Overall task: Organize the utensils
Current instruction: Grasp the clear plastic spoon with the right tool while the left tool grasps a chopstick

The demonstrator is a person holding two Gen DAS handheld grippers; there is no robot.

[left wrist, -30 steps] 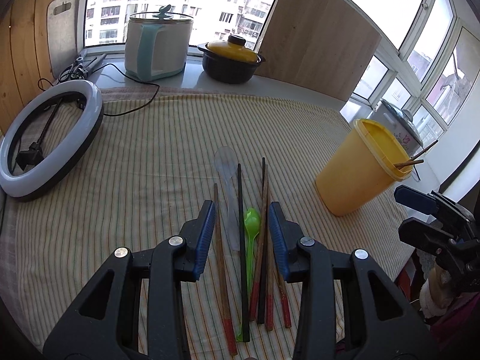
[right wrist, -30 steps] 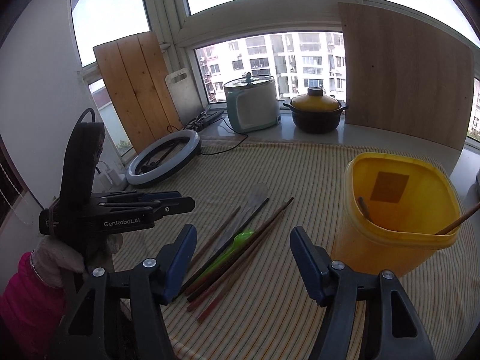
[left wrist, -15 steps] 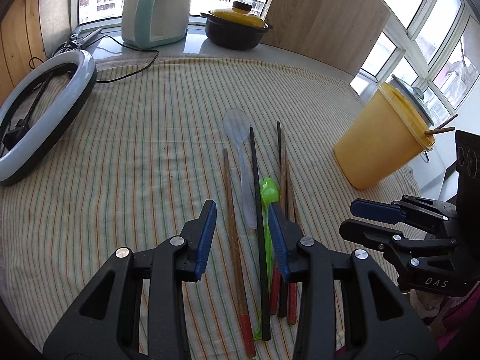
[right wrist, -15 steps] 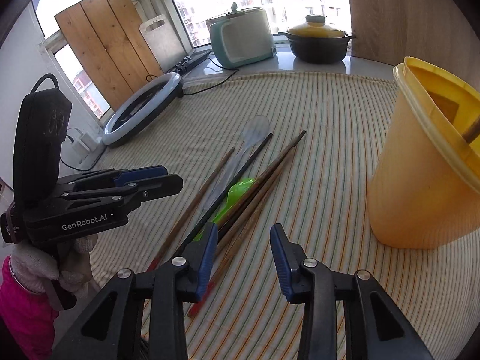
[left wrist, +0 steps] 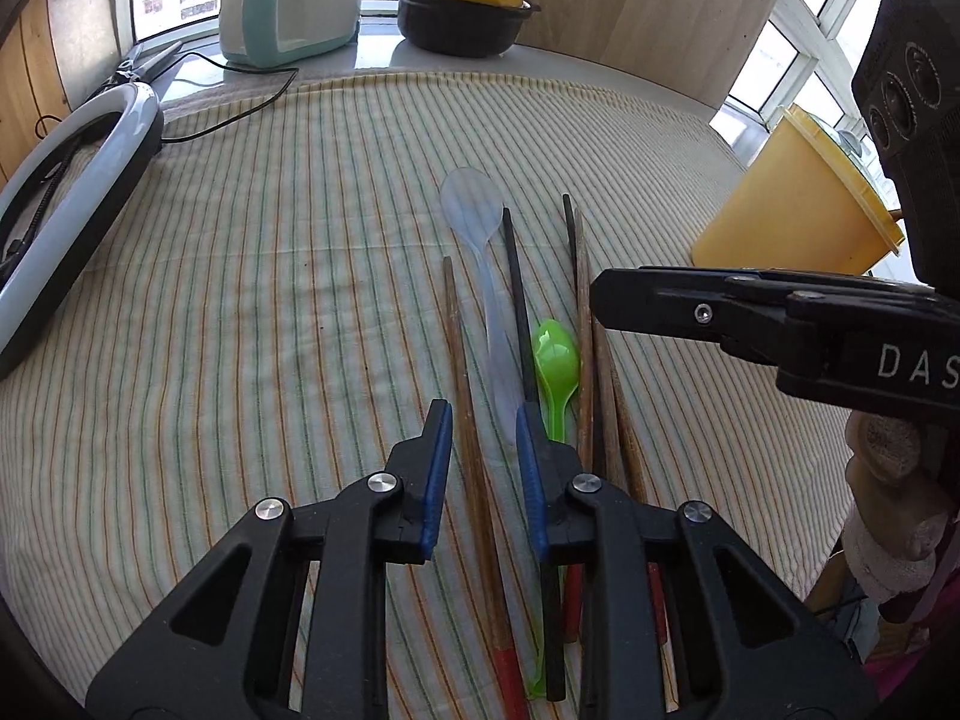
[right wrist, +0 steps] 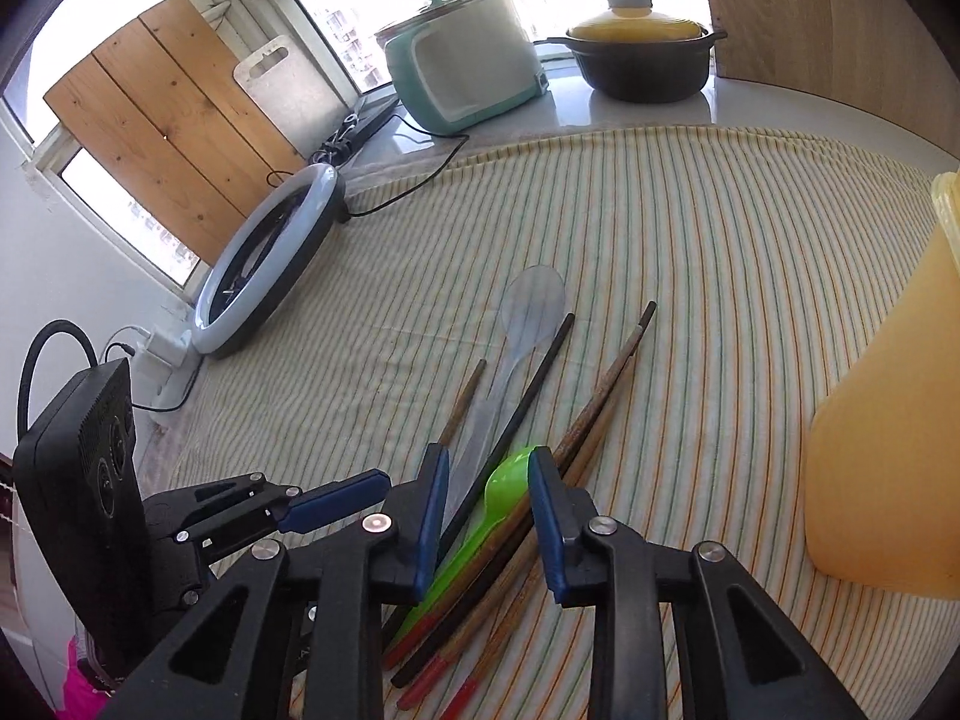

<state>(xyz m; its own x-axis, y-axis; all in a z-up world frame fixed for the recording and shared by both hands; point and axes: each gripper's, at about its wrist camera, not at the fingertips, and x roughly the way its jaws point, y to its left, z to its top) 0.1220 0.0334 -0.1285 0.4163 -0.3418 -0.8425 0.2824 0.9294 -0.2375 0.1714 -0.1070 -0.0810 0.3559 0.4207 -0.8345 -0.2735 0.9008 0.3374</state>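
Striped cloth [left wrist: 270, 300] is spread over the worktop. At far left a ring light [left wrist: 72, 192] is laid flat on the cloth. On the sill behind, a teal cooker [left wrist: 282, 0] and a black pot with yellow lid [left wrist: 462, 18] are seen.

Left tongs [left wrist: 477, 450] are pointed down at the utensil bunch in mid-cloth. Jaws are narrow and closing; one red-tipped wooden chopstick [left wrist: 465, 420] is framed between the blue pads, contact not shown. Just right of it a clear spoon [left wrist: 480, 252] is laid, then a black chopstick [left wrist: 519, 300], then a green spoon [left wrist: 558, 360], then several brown chopsticks [left wrist: 585, 312] bundled side by side. All are flat on the cloth, roughly parallel.

Right tongs [right wrist: 489, 516] are lowered over the same bunch from the right. Jaws are narrow and closing; the green spoon and black chopstick are framed between the pads, pressing cannot be told.

At far right a yellow bucket [left wrist: 786, 210] is stood on the cloth, apart from the utensils.
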